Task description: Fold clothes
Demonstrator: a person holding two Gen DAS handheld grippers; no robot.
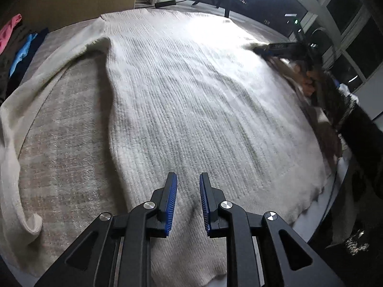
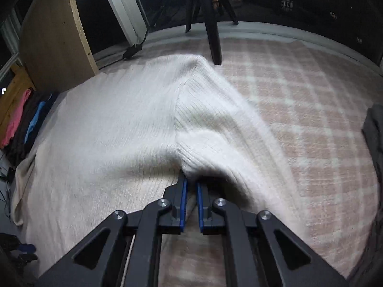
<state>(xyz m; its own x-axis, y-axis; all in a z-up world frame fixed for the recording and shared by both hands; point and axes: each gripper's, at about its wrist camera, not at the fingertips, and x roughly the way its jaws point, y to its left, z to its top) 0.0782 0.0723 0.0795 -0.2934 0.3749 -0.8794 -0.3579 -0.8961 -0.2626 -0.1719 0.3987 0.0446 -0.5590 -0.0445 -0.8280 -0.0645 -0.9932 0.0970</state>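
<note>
With the sweater (image 2: 107,129) pinched in the right claw (image 2: 190,186), the sleeve is best carried inward while the empty, part-open left claw (image 1: 188,186) pins the body.

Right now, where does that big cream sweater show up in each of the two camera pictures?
Left wrist view: the cream sweater fills the middle, spread flat, one sleeve trailing down the left side.
Right wrist view: the sweater covers the left and centre, with a lifted fold pinched in the right tool.
Shared landmark: the pink and blue clothes pile at the left edge.
</note>
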